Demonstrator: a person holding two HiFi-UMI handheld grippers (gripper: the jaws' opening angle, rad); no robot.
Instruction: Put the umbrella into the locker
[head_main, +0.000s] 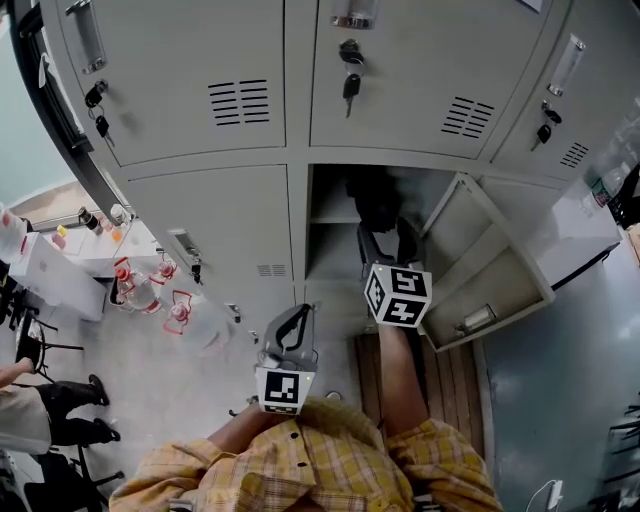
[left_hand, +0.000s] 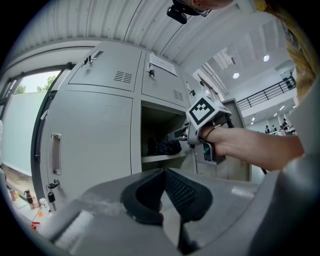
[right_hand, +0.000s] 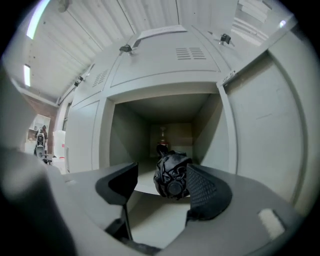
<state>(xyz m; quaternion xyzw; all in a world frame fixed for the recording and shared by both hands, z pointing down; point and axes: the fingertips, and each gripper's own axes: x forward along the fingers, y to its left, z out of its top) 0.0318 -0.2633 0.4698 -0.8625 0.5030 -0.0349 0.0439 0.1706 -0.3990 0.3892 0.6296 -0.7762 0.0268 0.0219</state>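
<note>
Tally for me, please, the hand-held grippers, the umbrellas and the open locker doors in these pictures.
Hand-held grippers: 2, the left hand-held gripper and the right hand-held gripper
Umbrella: 1
Open locker door: 1
Total: 4

No legible writing anywhere.
The paper notice (left_hand: 163, 64) on an upper locker door (left_hand: 161, 82) is too small to read.

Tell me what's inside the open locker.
A folded black umbrella lies on the shelf of the open locker. It hides the shelf behind it, and a small object at the back is too dim to identify.
</note>
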